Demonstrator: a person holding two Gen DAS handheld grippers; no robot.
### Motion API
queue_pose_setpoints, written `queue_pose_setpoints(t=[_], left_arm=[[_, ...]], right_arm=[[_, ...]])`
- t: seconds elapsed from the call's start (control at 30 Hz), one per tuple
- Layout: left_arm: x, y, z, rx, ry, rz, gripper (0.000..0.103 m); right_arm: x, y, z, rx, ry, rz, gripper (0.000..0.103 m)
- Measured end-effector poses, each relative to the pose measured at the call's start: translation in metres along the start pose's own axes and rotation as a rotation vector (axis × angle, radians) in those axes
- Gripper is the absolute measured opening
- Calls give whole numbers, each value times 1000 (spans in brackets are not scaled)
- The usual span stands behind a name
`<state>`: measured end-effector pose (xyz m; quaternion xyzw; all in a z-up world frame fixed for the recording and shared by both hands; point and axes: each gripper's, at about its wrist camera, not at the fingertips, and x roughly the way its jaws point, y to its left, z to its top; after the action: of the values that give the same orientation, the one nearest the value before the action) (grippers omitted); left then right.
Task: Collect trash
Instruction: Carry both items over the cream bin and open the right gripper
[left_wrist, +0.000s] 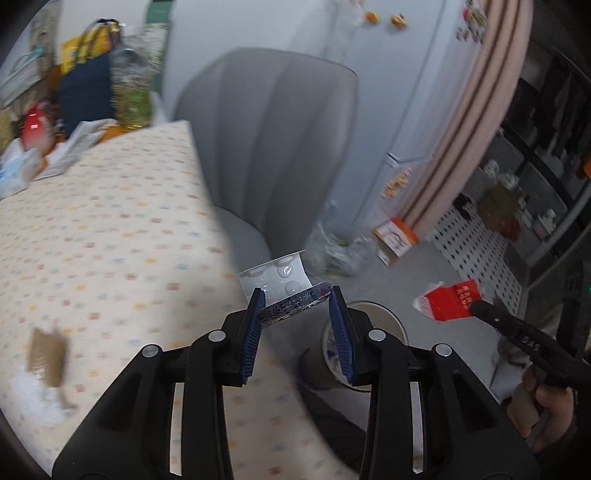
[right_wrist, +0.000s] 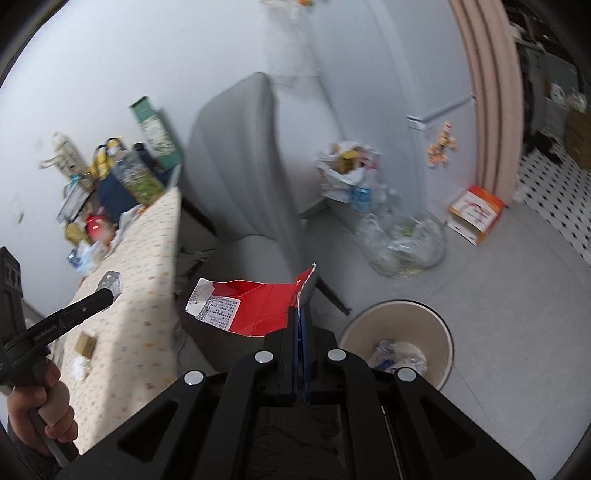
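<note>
My left gripper (left_wrist: 296, 298) is shut on a silver blister pack (left_wrist: 280, 282), held just past the table edge above the floor. It also shows in the right wrist view (right_wrist: 109, 281). My right gripper (right_wrist: 300, 310) is shut on a torn red carton (right_wrist: 255, 308), held to the left of a beige trash bin (right_wrist: 436, 325) that holds some wrappers. The carton shows in the left wrist view (left_wrist: 448, 298), and the bin (left_wrist: 388, 314) lies under my left fingers. A brown scrap (left_wrist: 48, 358) and white crumpled paper (left_wrist: 35, 400) lie on the table.
The table has a dotted cream cloth (left_wrist: 110, 229) with cluttered bags and bottles (left_wrist: 92, 74) at its far end. A grey chair (left_wrist: 273, 147) stands beyond. Clear bags of bottles (right_wrist: 402, 236) and an orange-white box (right_wrist: 476, 214) sit on the floor by the fridge (right_wrist: 388, 74).
</note>
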<state>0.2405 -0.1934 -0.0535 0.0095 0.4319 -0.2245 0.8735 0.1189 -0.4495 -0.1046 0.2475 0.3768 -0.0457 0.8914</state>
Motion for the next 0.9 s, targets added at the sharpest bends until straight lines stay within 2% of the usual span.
queue_pose_setpoints(t=[0.17, 0.47, 0.5, 0.57, 0.6, 0.67, 0.7, 0.9], left_arm=[[35, -38, 4, 63, 52, -47, 36], [84, -64, 5, 83, 131, -71, 36], [87, -66, 5, 85, 136, -73, 36], [95, -72, 4, 96, 148, -74, 36], [98, -74, 4, 102, 152, -73, 36], [106, -80, 1, 114, 168, -75, 36], [109, -84, 0, 121, 177, -76, 36], [123, -106, -10, 155, 222, -113, 36]], right_arm=[[17, -29, -2, 40, 17, -55, 3], [49, -61, -6, 100, 40, -128, 3], [52, -64, -7, 105, 42, -138, 7], [62, -72, -9, 110, 48, -159, 7], [69, -78, -11, 119, 63, -165, 11], [76, -91, -14, 154, 77, -165, 30], [77, -97, -16, 173, 77, -168, 51], [66, -118, -22, 203, 71, -195, 50]])
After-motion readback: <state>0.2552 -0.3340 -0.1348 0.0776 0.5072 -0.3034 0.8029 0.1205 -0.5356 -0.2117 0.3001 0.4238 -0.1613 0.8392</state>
